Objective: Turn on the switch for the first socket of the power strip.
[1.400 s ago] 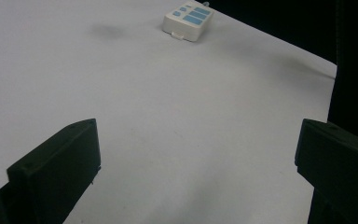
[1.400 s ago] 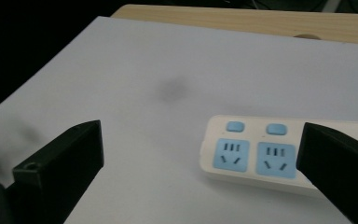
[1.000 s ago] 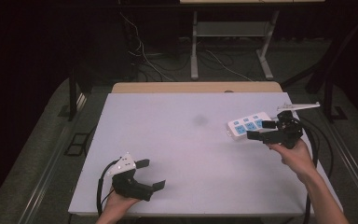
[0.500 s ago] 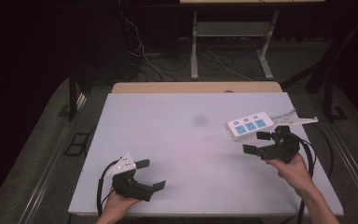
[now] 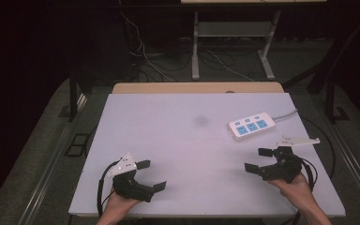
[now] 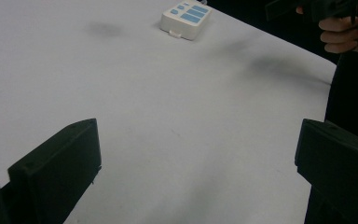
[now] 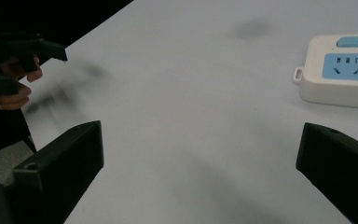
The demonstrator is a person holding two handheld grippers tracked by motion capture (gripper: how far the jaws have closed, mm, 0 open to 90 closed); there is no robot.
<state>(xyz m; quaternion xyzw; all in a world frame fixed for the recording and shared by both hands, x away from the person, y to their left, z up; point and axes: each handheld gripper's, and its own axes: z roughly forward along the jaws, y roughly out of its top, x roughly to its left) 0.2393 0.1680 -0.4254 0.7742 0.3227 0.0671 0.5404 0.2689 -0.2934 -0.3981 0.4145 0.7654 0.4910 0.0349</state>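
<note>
High view, worktop: the white worktop (image 5: pixel 187 140) carried a single loose item, a power strip; a faint dark smudge (image 5: pixel 200 121) sat on the surface near its middle.
High view, power strip: the white power strip (image 5: pixel 251 126) with blue socket faces lay flat toward the far right of the worktop, its grey cable (image 5: pixel 286 114) trailing off the right edge.
High view, right claw: the right claw (image 5: pixel 260 159) was held low over the near right part of the worktop, its jaws apart and empty, nearer the person than the power strip and clear of it.
High view, left claw: the left claw (image 5: pixel 151 175) sat at the near left, jaws apart and empty, well apart from the power strip.
Left gripper view, claw: both black jaws stood wide apart over bare white surface, nothing between them.
Left gripper view, power strip: the power strip (image 6: pixel 186 17) lay far ahead, near the top of the view; the other hand (image 6: pixel 344 28) with its gripper showed at the top right corner.
Right gripper view, claw: the jaws were spread wide with nothing between them.
Right gripper view, power strip: the power strip (image 7: pixel 340 74) lay ahead to the right, beyond the right jaw and not touching it, one blue socket face and a blue switch (image 7: pixel 349 42) visible.
Right gripper view, other hand: the left hand (image 7: pixel 9 88) with its gripper showed at the far left.
</note>
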